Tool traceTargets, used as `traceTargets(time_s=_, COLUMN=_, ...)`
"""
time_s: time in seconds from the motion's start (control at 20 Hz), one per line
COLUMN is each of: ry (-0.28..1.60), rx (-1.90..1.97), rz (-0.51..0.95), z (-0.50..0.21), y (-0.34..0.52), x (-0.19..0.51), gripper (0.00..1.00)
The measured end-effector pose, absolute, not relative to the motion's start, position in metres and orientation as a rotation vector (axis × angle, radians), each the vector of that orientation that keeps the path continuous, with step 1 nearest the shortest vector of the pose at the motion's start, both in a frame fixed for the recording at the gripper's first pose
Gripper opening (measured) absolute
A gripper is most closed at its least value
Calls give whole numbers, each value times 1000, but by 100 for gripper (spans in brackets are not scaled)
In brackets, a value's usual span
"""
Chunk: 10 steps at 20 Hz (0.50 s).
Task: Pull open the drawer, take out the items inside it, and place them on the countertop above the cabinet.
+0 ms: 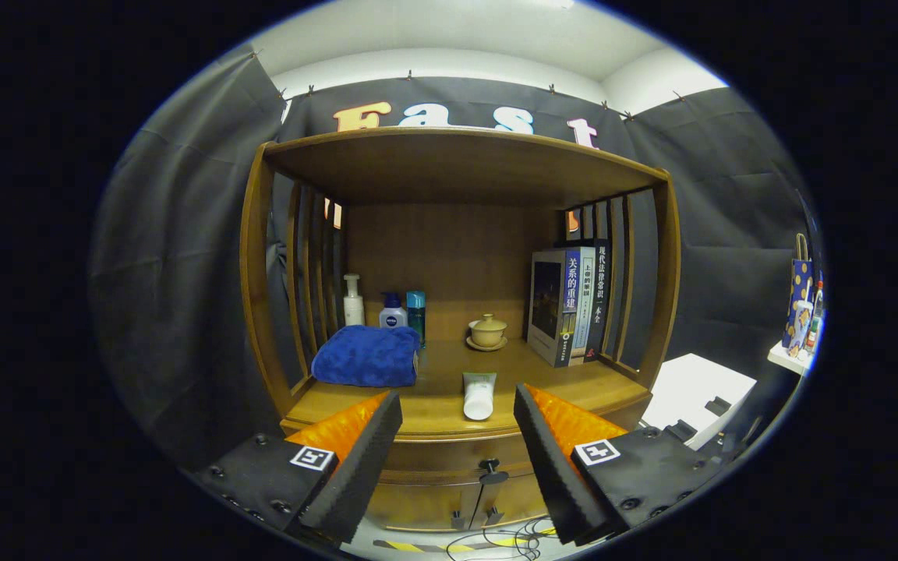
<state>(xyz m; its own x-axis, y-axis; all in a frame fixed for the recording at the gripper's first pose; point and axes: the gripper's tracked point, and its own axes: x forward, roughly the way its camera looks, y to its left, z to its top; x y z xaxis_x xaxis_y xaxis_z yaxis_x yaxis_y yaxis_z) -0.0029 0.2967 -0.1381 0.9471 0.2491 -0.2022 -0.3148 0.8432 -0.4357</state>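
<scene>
A wooden cabinet stands ahead with its drawer closed under the countertop. The drawer's small dark knob sits low between my fingers, a short way beyond them. My gripper is open, its black foam-faced fingers spread wide with nothing between them. A white tube lies on the countertop near its front edge, just ahead of the fingers. What is inside the drawer is hidden.
On the countertop sit a folded blue towel, three bottles behind it, a lidded ceramic cup on a saucer and upright books. A shelf roofs the niche. A white box stands right of the cabinet; cables lie on the floor.
</scene>
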Motion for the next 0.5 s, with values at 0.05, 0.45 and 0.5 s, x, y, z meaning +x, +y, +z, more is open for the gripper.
traceTargets(time_s=0.05, ry=143, rx=-483, rz=298, z=-139, y=296, x=-3, gripper=99)
traceTargets(time_s=0.45, ry=156, rx=-477, rz=289, z=-145, y=292, x=-4, gripper=99)
traceTargets(time_s=0.5, ry=158, rx=-476, rz=288, z=-145, y=292, x=-4, gripper=99)
